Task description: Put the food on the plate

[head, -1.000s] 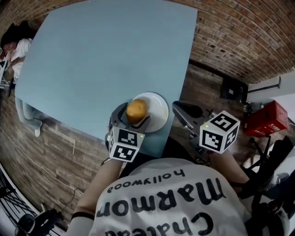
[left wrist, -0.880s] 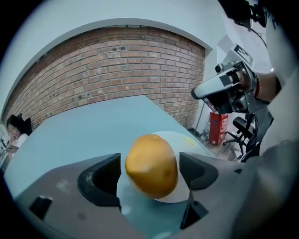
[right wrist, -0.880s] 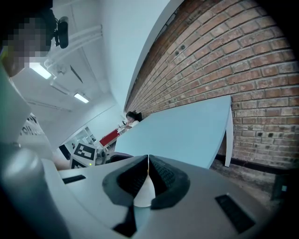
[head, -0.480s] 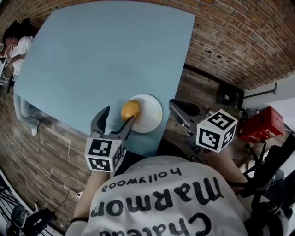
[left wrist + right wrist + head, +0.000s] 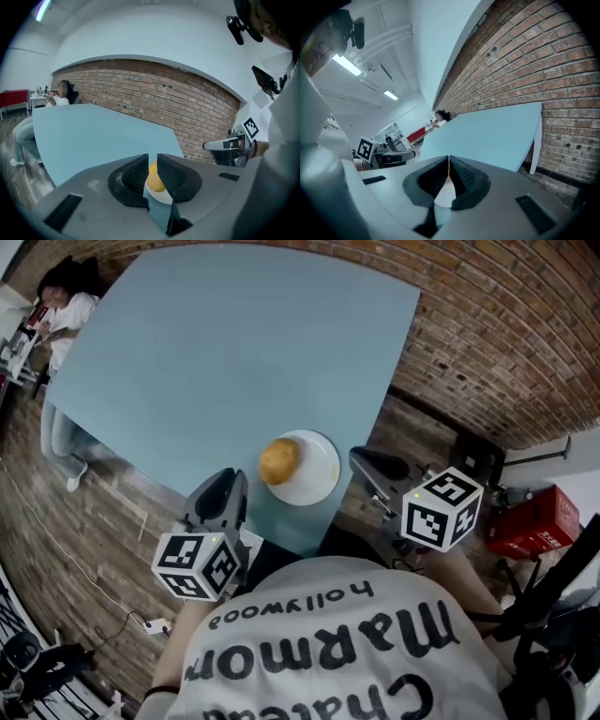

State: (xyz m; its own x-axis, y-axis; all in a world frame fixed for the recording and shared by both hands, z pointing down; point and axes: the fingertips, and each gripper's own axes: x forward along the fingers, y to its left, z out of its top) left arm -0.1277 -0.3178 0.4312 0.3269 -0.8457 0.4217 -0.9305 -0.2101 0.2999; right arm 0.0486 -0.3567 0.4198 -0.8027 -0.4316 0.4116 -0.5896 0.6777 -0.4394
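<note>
Table (image 5: 234, 352): flat pale blue, no pattern. Plate (image 5: 325, 480): plain white. Food (image 5: 279, 461): golden yellow, possibly browner on one side, but it's hard to tell from here. Marker cubes (image 5: 195, 565) (image 5: 443, 508): white faces, black square codes. Brick wall (image 5: 487, 324): red-brown, pale mortar lines. Floor (image 5: 103, 521): grey-brown wood planks. Shirt (image 5: 337, 652): white, black lettering. Box (image 5: 539, 507): red.

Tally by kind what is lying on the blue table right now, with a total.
plate: 1
food: 1
total: 2
</note>
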